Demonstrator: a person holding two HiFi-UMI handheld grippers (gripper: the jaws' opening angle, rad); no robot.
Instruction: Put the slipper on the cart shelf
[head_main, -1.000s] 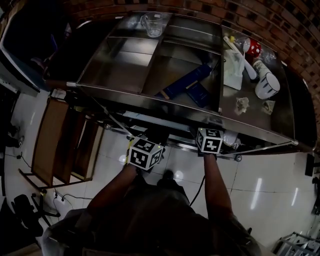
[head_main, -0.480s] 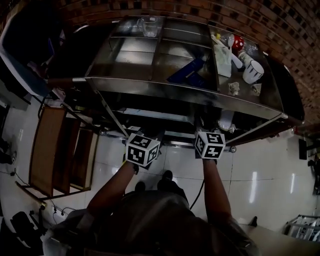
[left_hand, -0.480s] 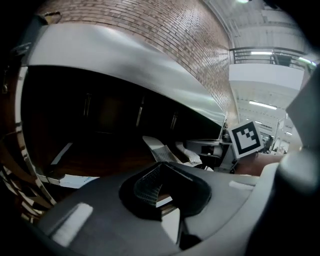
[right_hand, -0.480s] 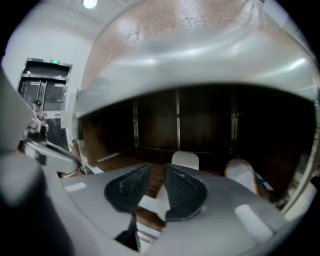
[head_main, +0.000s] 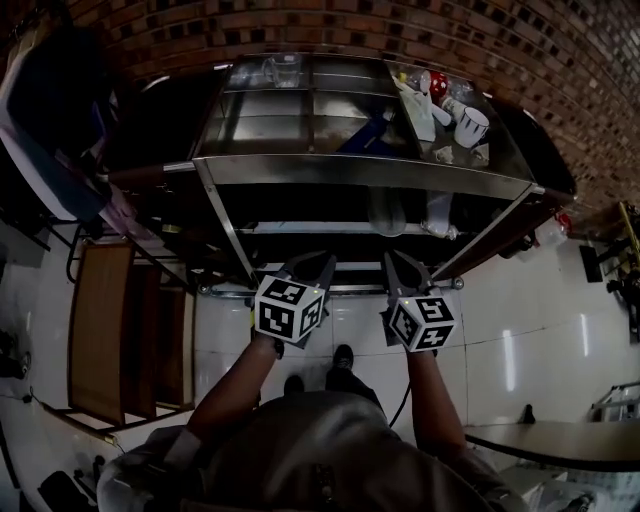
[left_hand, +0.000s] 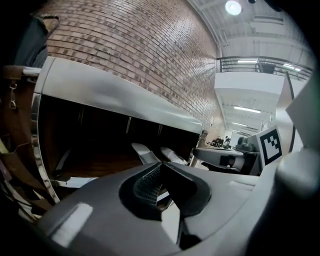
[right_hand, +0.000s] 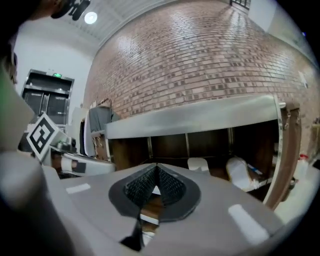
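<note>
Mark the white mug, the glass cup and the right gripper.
white mug (head_main: 472, 124), head view, its side.
glass cup (head_main: 283, 68), head view, its body.
right gripper (right_hand: 156, 167), right gripper view, where shut tips meet.

A large indoor workspace, part lab, part office: bare brick wall (head_main: 350, 25), glossy white tiled floor (head_main: 520, 325), a steel cart (head_main: 360, 168), a railed mezzanine (left_hand: 260, 64) and desks (left_hand: 222, 154) beyond.

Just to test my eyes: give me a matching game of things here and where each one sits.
1 clear glass jug
2 white mug
3 brown wooden frame

A on the floor, left of the steel cart
B top shelf, right end
C top shelf, far edge, left half

Pairs: 1-C, 2-B, 3-A
</note>
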